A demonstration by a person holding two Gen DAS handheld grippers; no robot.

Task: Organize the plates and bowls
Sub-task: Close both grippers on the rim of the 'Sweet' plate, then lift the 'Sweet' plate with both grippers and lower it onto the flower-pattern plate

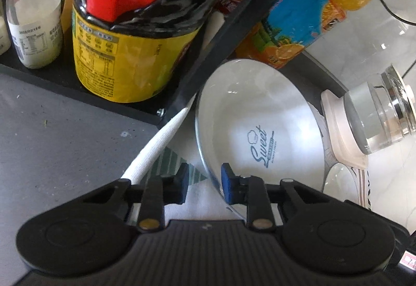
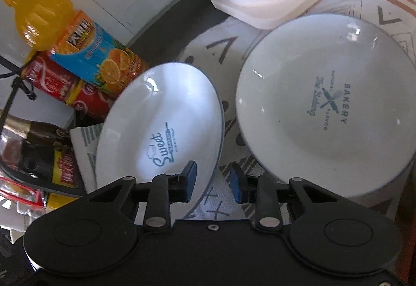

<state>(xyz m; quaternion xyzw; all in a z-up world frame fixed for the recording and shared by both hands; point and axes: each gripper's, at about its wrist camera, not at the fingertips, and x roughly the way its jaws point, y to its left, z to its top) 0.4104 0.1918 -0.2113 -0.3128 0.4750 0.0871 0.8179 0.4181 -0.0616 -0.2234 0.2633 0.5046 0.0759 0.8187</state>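
1. Tilting up on edge, the "Sweet" bowl (image 2: pixel 161 119) is white with a thin blue rim and blue script printed inside; in the right wrist view it leans toward the left, near the drink bottles.
2. The left gripper (image 1: pixel 204 186) has its jaws apart, straddling that bowl's near rim without closing on it.
3. The right gripper (image 2: pixel 212 182) also has its jaws apart, with one finger in front of the bowl's near edge; contact cannot be told.
4. A second white bowl, the "Bakery" bowl (image 2: pixel 325 104), sits to the right on a patterned cloth (image 2: pixel 218 46).
5. The orange juice bottle (image 2: pixel 78 44) and red cans (image 2: pixel 59 85) lie at far left; a glass kettle (image 1: pixel 382 114) stands on a white base at far right, over a grey counter (image 1: pixel 59 135).
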